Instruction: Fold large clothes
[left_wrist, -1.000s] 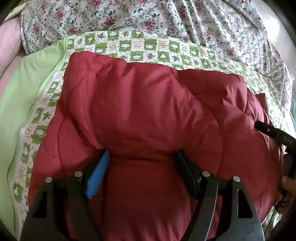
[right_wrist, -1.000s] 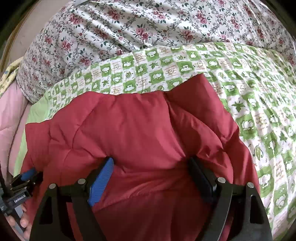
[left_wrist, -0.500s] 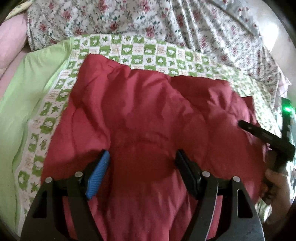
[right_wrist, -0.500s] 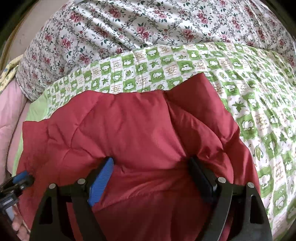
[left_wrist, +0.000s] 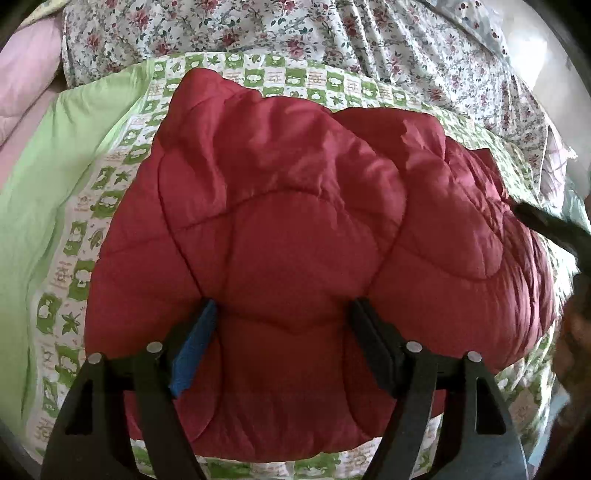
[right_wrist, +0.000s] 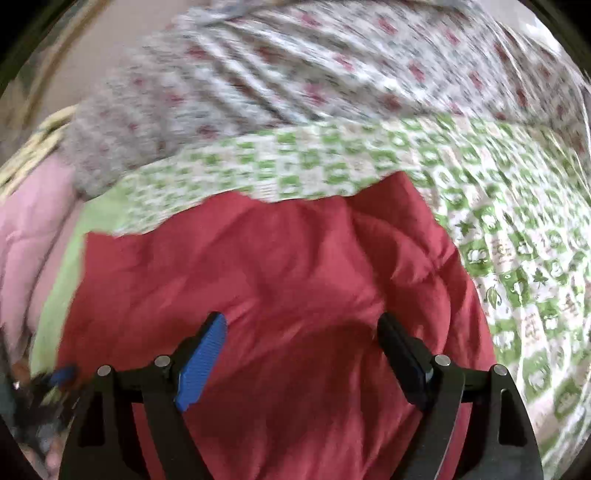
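between both grippers' wide-spread fingers (left_wrist: 192, 349) lies the padded red garment (left_wrist: 303, 229), bulging, left pair opening.

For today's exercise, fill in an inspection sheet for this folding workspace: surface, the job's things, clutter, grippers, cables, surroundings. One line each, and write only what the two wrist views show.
Surface: green-and-white checked bedsheet with a plain light green border, spread over a bed.
Job's things: puffy dark red quilted garment lying bunched on the sheet, creased and uneven.
Clutter: nothing seen.
Grippers: left gripper over the garment, jaws opening, wide apart with red fabric bulging between them; right gripper jaws wide apart above the garment, view blurred.
Cables: nothing seen.
Surroundings: rumpled white floral-print bedding behind the sheet; pink quilted cover at one side.
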